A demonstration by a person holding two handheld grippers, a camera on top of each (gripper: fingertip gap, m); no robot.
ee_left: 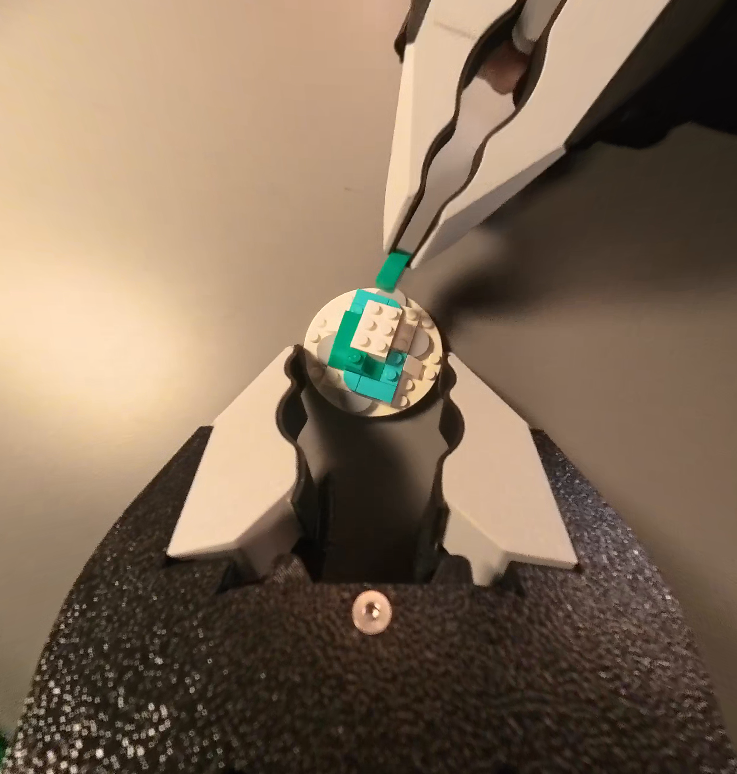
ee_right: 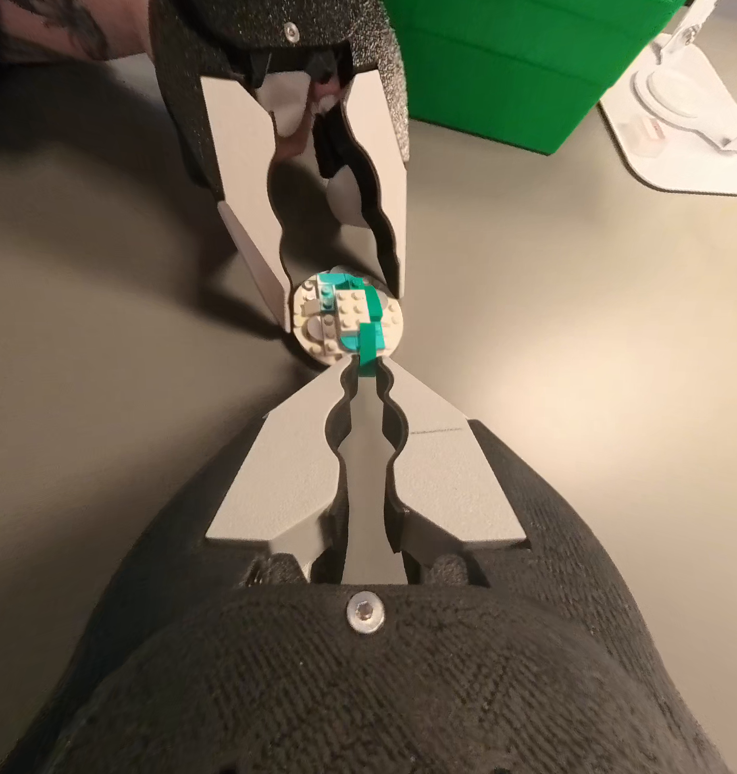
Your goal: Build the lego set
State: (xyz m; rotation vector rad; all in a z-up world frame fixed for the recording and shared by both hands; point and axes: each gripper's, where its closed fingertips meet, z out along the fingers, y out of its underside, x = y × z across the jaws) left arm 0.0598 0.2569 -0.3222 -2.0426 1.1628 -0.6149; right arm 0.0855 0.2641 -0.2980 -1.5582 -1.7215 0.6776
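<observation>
The surface point(ee_right: 568, 377) is a plain beige top, and the work sits out in its open middle, well clear of any edge. Toward its far right corner in the right wrist view stand a big green bin point(ee_right: 505, 71) and, beside it, a white stand point(ee_right: 685, 125); both are well apart from the build and block nothing. The left hand-held gripper point(ee_left: 369, 368) has its jaws set fairly wide, bracketing the round white lego plate point(ee_left: 337, 331) from either side, probably to brace it against sliding while a piece is pressed on; whether its tips truly pinch the rim I cannot tell. The plate lies flat on the surface and already carries a cluster of white and teal bricks point(ee_left: 375, 331). The right hand-held gripper point(ee_right: 366, 368) is nearly closed, clamping a small green lego piece point(ee_right: 367, 356) by one end so that the free end reaches over the plate's near rim, just touching or just above the teal bricks there. The chief obstacle appears to be the bricks already stacked, which crowd the spot and leave little room for the tips.
</observation>
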